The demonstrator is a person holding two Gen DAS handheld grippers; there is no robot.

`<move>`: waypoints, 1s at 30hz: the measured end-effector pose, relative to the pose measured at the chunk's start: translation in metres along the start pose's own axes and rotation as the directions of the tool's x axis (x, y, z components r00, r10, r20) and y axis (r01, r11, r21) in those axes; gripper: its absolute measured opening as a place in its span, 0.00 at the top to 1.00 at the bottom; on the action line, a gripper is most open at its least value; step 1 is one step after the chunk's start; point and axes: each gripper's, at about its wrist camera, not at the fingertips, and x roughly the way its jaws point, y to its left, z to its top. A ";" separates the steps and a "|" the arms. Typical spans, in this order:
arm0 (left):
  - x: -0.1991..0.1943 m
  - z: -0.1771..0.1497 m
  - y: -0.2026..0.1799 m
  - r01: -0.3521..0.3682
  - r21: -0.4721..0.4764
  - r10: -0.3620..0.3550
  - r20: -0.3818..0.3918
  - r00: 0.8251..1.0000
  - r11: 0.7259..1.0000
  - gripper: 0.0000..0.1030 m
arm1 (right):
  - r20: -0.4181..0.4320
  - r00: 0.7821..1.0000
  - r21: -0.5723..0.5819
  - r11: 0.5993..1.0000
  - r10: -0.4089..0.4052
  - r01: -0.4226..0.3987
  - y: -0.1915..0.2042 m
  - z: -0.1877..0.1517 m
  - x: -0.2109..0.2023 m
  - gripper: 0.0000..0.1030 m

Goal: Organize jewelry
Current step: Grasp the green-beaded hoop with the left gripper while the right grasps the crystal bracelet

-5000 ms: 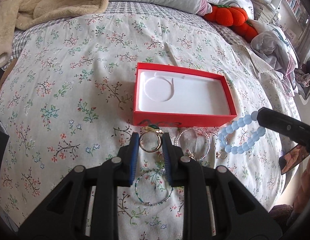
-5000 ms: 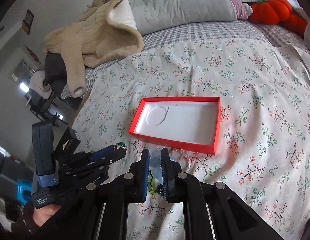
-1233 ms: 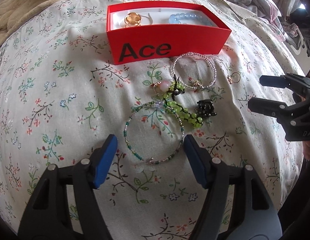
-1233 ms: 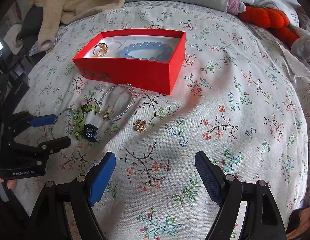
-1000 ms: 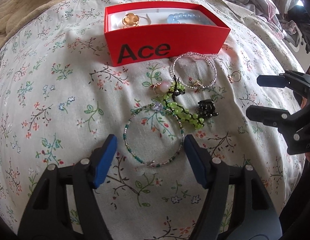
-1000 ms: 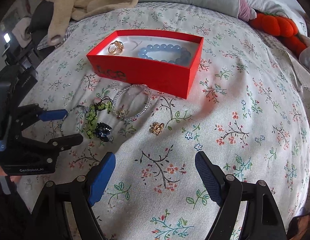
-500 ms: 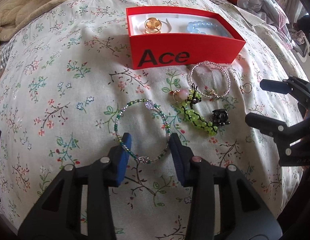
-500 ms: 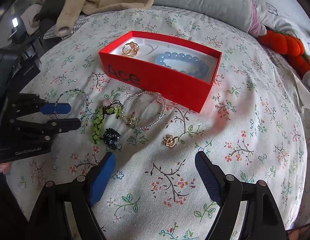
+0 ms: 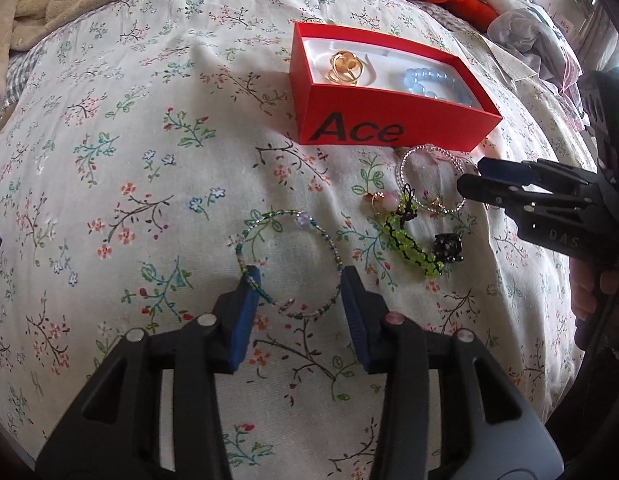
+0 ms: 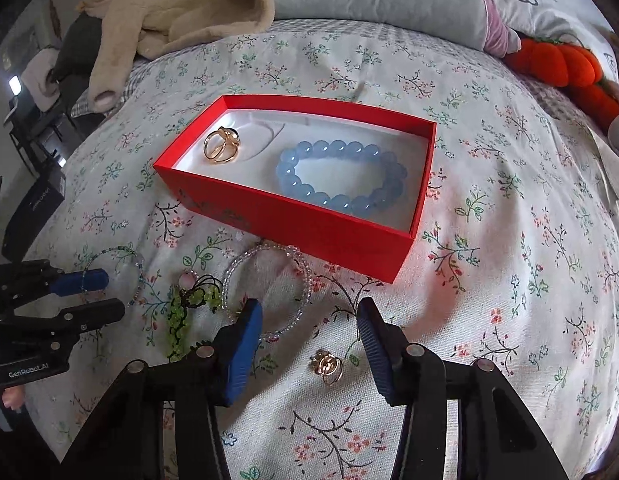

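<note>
**A:** While the left gripper (image 9: 297,280) points down at the floral bed cover (image 9: 149,160), what is it holding?

**B:** The thin beaded bangle (image 9: 287,216). The pads pinch its near half from both sides, with the jaws about half wide.

**A:** What else does that camera see?

**B:** The red box (image 9: 389,130) sits at one o'clock, with a gold ring (image 9: 345,66) and a blue bead bracelet (image 9: 429,82) inside. At two o'clock lie a green bead piece (image 9: 409,248) and a clear bead bracelet (image 9: 429,180).

**A:** And the right wrist view?

**B:** The right gripper (image 10: 309,312) is closing, with a broad gap between its jaws. A small gold charm (image 10: 327,366) lies in that gap at six o'clock, touched by neither pad. The box is at twelve o'clock.
</note>
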 end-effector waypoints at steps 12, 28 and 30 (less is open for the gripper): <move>0.003 0.002 0.026 0.004 -0.108 -0.007 -0.031 0.999 0.994 0.76 | -0.026 0.999 0.000 1.000 0.026 -0.026 0.002 0.002 0.008 0.90; -0.003 0.008 0.017 -0.041 -0.121 0.040 -0.013 0.999 0.992 0.97 | 0.031 0.998 -0.014 0.999 0.053 -0.052 0.005 0.006 -0.023 0.95; -0.006 0.012 0.014 -0.037 -0.120 0.038 0.000 0.999 0.992 0.97 | 0.048 0.997 -0.015 0.998 0.054 -0.053 0.004 0.008 -0.031 0.95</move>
